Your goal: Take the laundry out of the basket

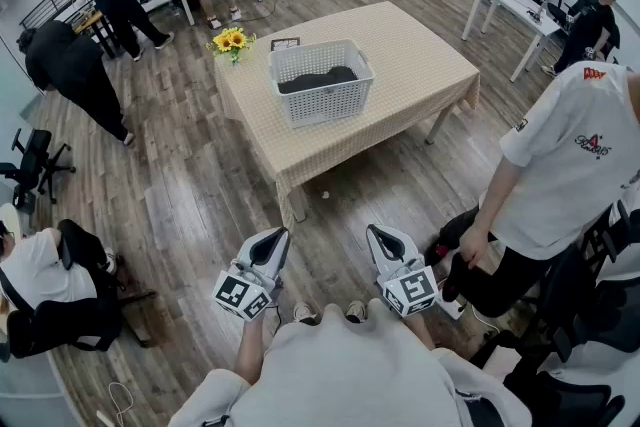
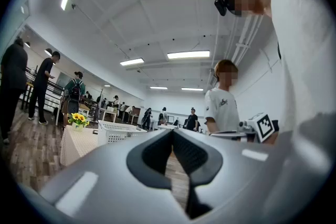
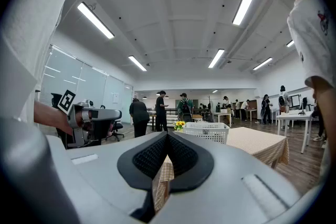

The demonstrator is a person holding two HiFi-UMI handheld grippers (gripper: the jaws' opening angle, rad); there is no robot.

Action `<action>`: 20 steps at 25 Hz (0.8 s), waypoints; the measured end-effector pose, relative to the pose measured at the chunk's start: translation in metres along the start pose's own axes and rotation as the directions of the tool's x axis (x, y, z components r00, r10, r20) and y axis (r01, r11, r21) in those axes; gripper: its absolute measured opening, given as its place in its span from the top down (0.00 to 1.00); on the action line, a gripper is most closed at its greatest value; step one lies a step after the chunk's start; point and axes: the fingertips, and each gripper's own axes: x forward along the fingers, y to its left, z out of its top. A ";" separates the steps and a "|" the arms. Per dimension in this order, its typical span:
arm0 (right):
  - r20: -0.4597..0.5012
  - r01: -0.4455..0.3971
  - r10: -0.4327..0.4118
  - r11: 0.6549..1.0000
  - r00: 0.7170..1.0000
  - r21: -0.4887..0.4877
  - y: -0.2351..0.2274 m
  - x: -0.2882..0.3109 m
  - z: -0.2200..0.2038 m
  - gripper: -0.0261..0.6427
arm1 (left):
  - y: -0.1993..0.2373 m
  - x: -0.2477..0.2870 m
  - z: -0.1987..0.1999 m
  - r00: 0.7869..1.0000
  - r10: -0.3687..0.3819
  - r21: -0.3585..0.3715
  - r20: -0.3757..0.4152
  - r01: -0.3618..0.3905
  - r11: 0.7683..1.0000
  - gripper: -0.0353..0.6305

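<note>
Wood-plank floor (image 1: 200,185) ran under the whole scene. A rectangular table (image 1: 420,65) covered in a beige checked cloth stood well ahead of the person. A white perforated plastic laundry basket (image 1: 322,105) sat upright on the left half of the table. Dark laundry (image 1: 318,78) lay inside the basket, below its rim. The left tool (image 1: 272,245) and right tool (image 1: 382,243) were side by side over the floor, well apart from the table. Each had its jaws together at the tips with nothing between them. A small bunch of yellow sunflowers (image 1: 231,41) stood at the table's left corner, near the basket but apart from it.
</note>
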 end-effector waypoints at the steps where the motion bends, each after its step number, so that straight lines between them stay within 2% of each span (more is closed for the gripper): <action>1: 0.000 -0.001 0.001 1.000 1.000 -0.002 -0.001 0.001 0.001 0.96 | 0.000 0.001 0.000 1.000 0.000 -0.001 0.001 0.000 1.000 0.93; 14: 0.008 -0.021 0.021 1.000 1.000 -0.014 -0.013 0.017 0.006 0.96 | 0.005 0.016 0.004 1.000 0.005 0.007 0.008 -0.005 1.000 0.93; 20: 0.102 -0.046 0.040 0.997 0.994 0.057 -0.029 0.019 0.018 0.96 | -0.003 0.031 0.004 1.000 -0.010 0.017 0.009 0.010 1.000 0.93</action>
